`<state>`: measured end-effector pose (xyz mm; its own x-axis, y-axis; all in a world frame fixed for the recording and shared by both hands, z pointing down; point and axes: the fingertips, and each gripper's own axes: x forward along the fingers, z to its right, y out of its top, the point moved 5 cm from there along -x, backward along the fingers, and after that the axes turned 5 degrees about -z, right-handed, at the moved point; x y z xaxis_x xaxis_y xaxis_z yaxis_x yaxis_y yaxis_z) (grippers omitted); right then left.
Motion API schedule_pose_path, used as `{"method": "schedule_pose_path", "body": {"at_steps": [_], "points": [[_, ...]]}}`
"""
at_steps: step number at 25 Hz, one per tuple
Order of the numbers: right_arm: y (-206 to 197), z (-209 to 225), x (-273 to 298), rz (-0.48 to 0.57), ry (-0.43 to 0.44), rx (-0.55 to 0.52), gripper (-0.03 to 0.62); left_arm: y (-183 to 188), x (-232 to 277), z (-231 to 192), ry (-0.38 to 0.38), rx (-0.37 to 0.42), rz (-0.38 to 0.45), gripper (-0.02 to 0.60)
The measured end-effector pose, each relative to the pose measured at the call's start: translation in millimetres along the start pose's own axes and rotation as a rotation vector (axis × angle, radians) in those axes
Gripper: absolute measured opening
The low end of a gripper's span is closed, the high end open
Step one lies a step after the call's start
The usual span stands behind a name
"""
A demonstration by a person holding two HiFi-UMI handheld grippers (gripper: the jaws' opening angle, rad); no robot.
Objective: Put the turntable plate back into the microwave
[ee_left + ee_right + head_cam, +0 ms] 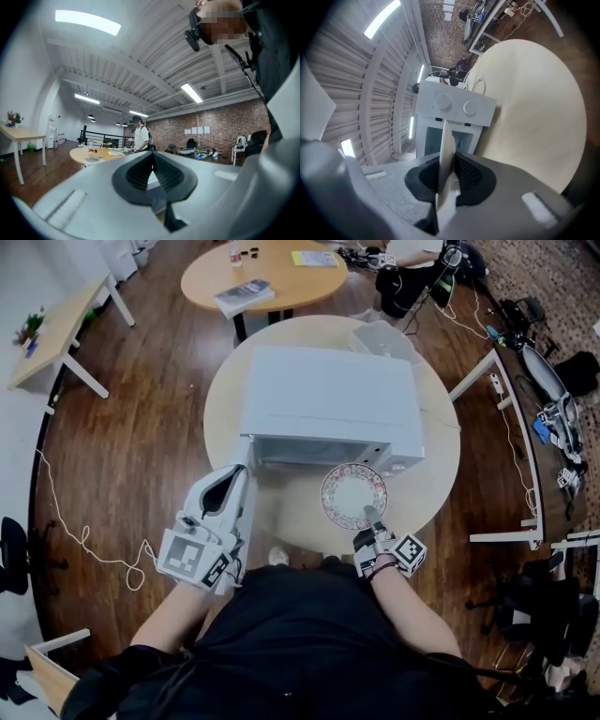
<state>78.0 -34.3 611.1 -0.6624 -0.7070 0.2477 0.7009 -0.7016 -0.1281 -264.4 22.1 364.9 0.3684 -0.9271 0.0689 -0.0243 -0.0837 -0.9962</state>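
Observation:
The turntable plate (353, 495), round with a flowered rim, hangs just in front of the white microwave (328, 399) on the round table (441, 465). My right gripper (375, 521) is shut on the plate's near rim. In the right gripper view the plate (446, 150) shows edge-on between the pads, pointing at the microwave (454, 110), whose cavity looks open below its two knobs. My left gripper (246, 474) sits at the microwave's front left corner. Its jaws meet at the tips in the left gripper view (151, 161), with nothing seen between them.
A clear container (384, 338) stands behind the microwave. A second round table (262, 268) with a book is farther back, a wooden desk (56, 329) at the left, a white-framed desk (525, 427) at the right. A cable (75, 531) lies on the floor. A person (140, 138) stands far off.

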Motion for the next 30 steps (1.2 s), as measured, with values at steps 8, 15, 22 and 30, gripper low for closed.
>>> {"method": "schedule_pose_path", "body": {"at_steps": [8, 15, 22, 30], "points": [[-9, -3, 30, -0.092, 0.036, -0.008, 0.037, -8, -10, -6, 0.048, -0.004, -0.003, 0.006], [-25, 7, 51, -0.199, 0.052, 0.003, 0.037, -25, -11, -12, 0.083, -0.028, -0.026, 0.006], [-17, 7, 68, -0.225, 0.057, -0.032, 0.036, -30, -2, -12, 0.091, -0.018, -0.017, 0.006], [-1, 15, 70, -0.23, 0.059, -0.063, 0.037, -34, 8, -7, 0.091, -0.022, -0.033, 0.006]]}}
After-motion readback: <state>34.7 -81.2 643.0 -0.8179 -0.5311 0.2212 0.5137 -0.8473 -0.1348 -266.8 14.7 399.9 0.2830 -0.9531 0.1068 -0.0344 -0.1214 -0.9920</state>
